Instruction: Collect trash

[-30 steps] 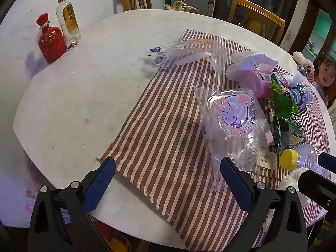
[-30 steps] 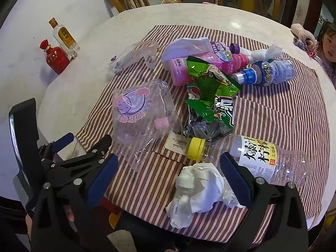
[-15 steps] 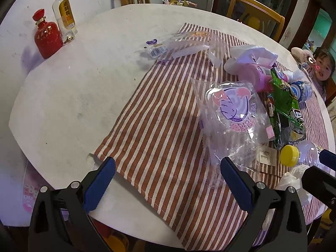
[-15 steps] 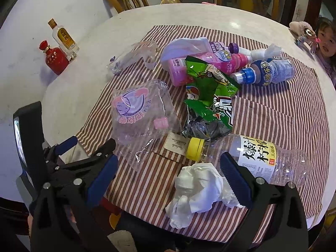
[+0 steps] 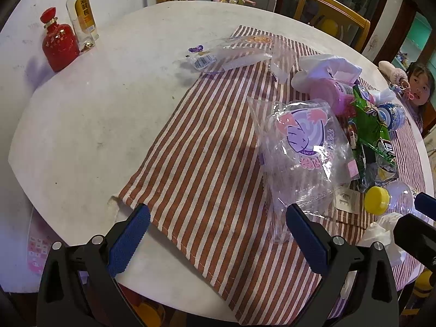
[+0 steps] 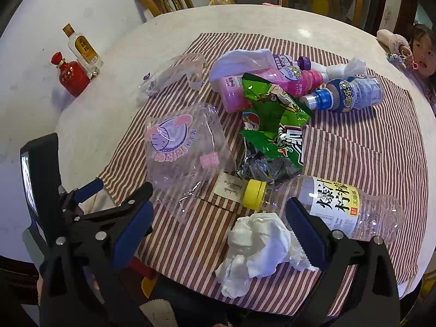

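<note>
Trash lies on a striped cloth (image 6: 354, 152) on a round white table. A crumpled white tissue (image 6: 259, 248) lies between the open fingers of my right gripper (image 6: 218, 234). A clear bottle with a yellow cap (image 6: 327, 207) lies just beyond. A clear bag with a purple logo (image 6: 185, 152), a green snack bag (image 6: 275, 125), a pink bottle (image 6: 272, 84) and a blue bottle (image 6: 351, 95) lie farther in. My left gripper (image 5: 215, 242) is open and empty over the cloth's near edge; the clear bag (image 5: 302, 147) is ahead right.
A red bottle (image 5: 58, 43) and a clear liquor bottle (image 5: 81, 13) stand at the table's far left. Another clear wrapper (image 5: 231, 54) lies at the cloth's far corner. Wooden chairs (image 5: 329, 19) stand behind. A child (image 6: 422, 54) sits at the right edge.
My left gripper has drifted slightly closer over the table. The right gripper has barely moved. The child has shifted a little. No trash has moved.
</note>
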